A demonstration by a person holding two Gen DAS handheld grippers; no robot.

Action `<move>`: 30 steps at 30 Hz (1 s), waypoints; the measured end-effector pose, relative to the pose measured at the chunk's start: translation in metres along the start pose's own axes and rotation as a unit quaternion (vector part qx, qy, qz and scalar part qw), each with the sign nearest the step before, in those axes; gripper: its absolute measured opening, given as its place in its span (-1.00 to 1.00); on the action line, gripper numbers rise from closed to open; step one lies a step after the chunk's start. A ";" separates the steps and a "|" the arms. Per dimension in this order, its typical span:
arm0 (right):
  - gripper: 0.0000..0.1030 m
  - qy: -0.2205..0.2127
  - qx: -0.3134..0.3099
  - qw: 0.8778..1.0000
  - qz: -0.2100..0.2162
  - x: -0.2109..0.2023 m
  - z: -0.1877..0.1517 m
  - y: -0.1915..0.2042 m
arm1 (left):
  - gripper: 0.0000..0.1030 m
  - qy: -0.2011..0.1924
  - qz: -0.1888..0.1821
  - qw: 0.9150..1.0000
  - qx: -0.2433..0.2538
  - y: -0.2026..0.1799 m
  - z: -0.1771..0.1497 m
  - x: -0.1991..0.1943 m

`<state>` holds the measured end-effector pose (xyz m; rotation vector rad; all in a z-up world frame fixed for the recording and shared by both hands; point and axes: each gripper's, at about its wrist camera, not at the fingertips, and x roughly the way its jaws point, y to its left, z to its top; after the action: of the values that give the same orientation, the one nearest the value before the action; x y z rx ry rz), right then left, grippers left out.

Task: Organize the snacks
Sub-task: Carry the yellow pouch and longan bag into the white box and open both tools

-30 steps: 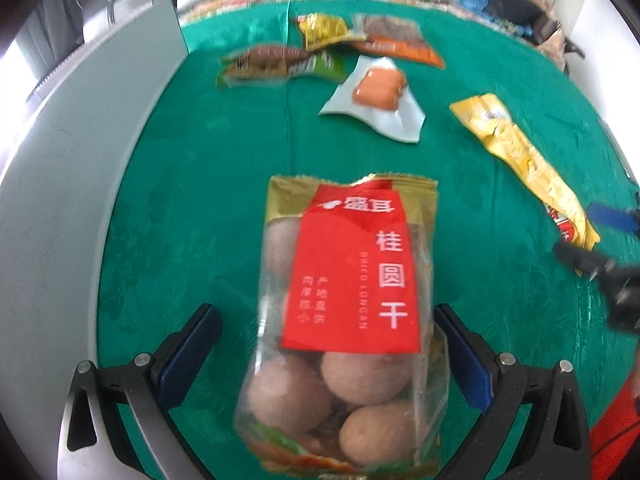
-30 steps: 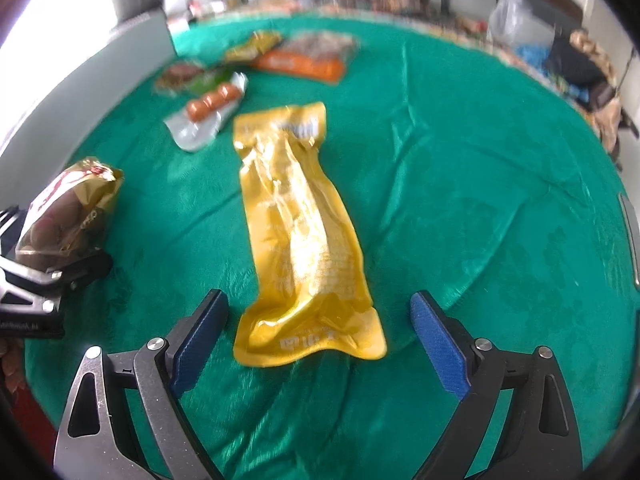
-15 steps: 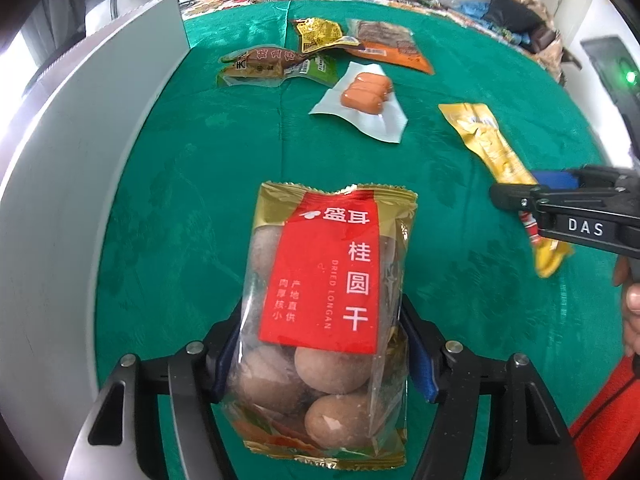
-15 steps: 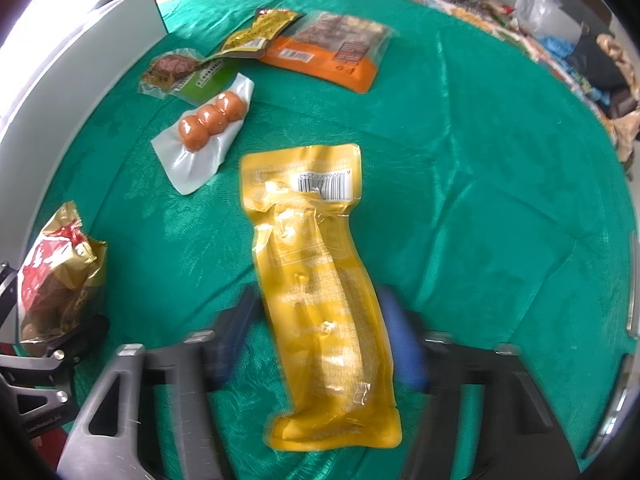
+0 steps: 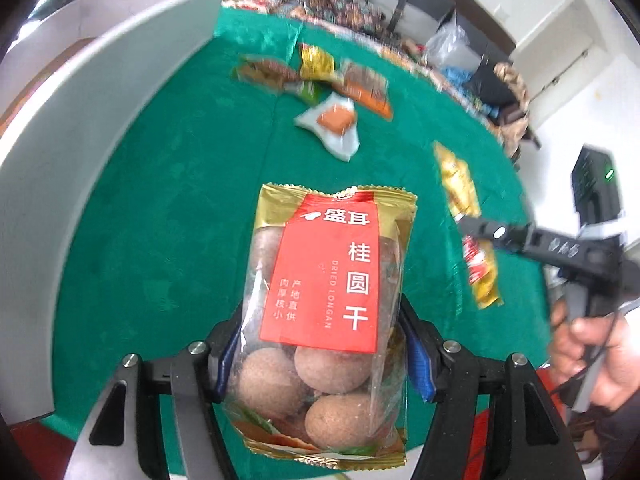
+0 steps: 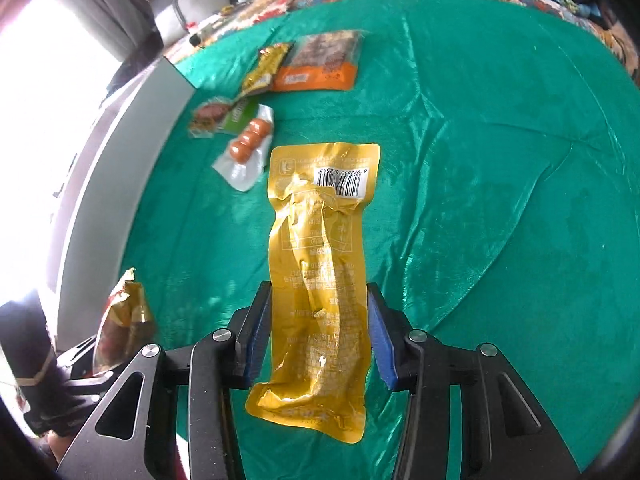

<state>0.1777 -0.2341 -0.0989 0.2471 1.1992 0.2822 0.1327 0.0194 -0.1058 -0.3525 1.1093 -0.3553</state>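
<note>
A: What had just changed on the left?

B: The left gripper (image 5: 322, 364) had closed on the clear bag of brown dried longans with the red label (image 5: 326, 316), lifting it off the green cloth (image 5: 160, 240).

A: And right?

B: The right gripper (image 6: 316, 338), jaws just narrowing, pinched the long yellow foil pouch (image 6: 320, 276), also raised; both looked ready for sorting.

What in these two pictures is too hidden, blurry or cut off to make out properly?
- Left wrist view: the small snack packets at the far end of the green cloth are motion-blurred; their labels are unreadable.
- Left wrist view: the long yellow foil pouch is partly covered by the right gripper.
- Right wrist view: the clear bag of dried longan with a red label shows edge-on, its lower part behind the left gripper.
</note>
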 end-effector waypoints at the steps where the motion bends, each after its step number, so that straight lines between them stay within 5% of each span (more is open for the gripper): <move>1: -0.09 -0.002 -0.005 1.000 0.002 -0.003 0.001 0.005 | 0.26 -0.010 -0.007 1.000 -0.004 0.002 0.002 -0.009; 8: -0.09 -0.011 -0.009 0.996 0.084 -0.009 0.020 0.059 | 0.27 -0.115 -0.003 0.993 -0.041 0.048 0.033 -0.113; 18: -0.04 -0.034 -0.095 0.961 0.257 -0.017 0.063 0.277 | 0.33 -0.186 0.172 0.961 -0.107 0.181 0.074 -0.206; 22: 0.51 -0.047 -0.110 0.952 0.281 -0.010 0.075 0.339 | 0.58 -0.204 0.222 0.942 -0.150 0.225 0.071 -0.231; 27: 0.51 -0.103 -0.105 0.951 0.271 -0.038 0.087 0.315 | 0.82 -0.240 0.237 0.922 -0.190 0.250 0.052 -0.256; 30: 0.53 -0.142 -0.112 0.964 0.193 -0.038 0.093 0.263 | 0.86 -0.239 0.203 0.927 -0.206 0.237 0.041 -0.242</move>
<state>0.2300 -0.0039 0.0551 0.3116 0.8201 0.6962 0.0972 0.3420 -0.0011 -0.5337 0.7388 0.3302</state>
